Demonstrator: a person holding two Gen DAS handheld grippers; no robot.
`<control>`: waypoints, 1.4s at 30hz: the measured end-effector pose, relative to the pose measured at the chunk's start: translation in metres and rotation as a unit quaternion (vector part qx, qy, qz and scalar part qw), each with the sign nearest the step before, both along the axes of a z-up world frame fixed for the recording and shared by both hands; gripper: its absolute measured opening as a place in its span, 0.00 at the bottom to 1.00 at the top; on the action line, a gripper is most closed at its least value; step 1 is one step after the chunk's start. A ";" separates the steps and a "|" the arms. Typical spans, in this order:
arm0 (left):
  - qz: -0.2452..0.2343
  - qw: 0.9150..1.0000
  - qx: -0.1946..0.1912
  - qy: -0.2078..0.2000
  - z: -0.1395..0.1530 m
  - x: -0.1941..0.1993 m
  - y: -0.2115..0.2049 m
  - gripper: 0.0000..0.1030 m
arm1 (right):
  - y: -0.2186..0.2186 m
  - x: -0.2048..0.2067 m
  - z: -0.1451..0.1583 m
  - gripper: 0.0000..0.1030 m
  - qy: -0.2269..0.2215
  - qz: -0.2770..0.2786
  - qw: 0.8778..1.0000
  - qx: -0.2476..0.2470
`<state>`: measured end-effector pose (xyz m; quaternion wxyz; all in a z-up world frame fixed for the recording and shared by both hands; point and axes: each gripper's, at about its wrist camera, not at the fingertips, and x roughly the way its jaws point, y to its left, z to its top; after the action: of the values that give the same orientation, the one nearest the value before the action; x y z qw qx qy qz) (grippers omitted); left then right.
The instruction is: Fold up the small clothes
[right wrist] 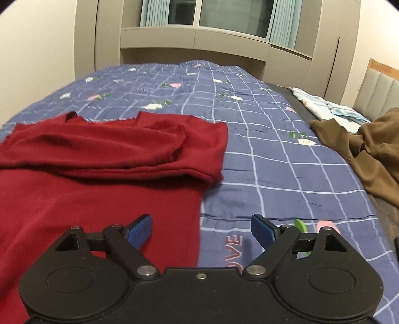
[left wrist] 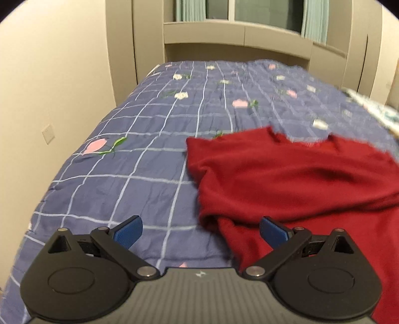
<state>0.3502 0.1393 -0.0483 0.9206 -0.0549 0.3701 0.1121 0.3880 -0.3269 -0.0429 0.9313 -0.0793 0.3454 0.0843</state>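
A: A dark red garment [right wrist: 104, 159] is seen spread on the blue checked bedspread [right wrist: 274, 159], and everything here can be placed against it. Its far part has been folded over onto the body, so a thick doubled band lies across the top, with a frayed cuff edge resting on that band.

B: And the left gripper [left wrist: 200, 230]?

A: Its blue pads are held wide apart, released, with nothing pinched between them. The right-hand pad is poised over the near left edge of the red garment; the left-hand pad is over bare bedspread just beside that edge. Whether cloth is touched cannot be told from the left wrist view, which is blurred.

B: The right gripper [right wrist: 201, 230] is shown the same way?

A: Spread open too, nothing gripped. The garment's near right edge is straddled: one pad is over red fabric, the other over the bedspread, where pink stitched letters are partly covered by the gripper body.

B: What else is laid out around the red garment?

A: To its right, well apart, a brown garment [right wrist: 361, 154] is heaped near the bed's edge. Beyond that, a pale blue patterned cloth [right wrist: 321, 104] is bunched beside a padded headboard [right wrist: 379, 92]. Behind the red garment, past the far end of the bed, grey built-in cabinets [right wrist: 224, 40] are seen under a window with pale green curtains [right wrist: 281, 22].
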 end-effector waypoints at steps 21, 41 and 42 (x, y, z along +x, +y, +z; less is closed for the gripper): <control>0.141 0.983 -0.114 0.039 -0.032 0.019 0.046 0.00 | -0.015 0.080 -0.015 0.94 0.008 -0.096 0.995 0.020; 0.042 0.992 -0.118 0.013 0.019 -0.086 0.011 0.97 | -0.034 -0.076 0.037 0.99 0.008 0.034 0.997 0.068; 0.036 0.992 -0.119 0.019 0.018 -0.094 0.007 0.97 | -0.036 -0.086 0.035 0.99 0.015 0.035 0.997 0.074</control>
<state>0.2560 0.1467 -0.0304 0.8957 -0.1747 0.3960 0.1014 0.3020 -0.3627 -0.0076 0.9257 -0.0213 0.3492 0.1437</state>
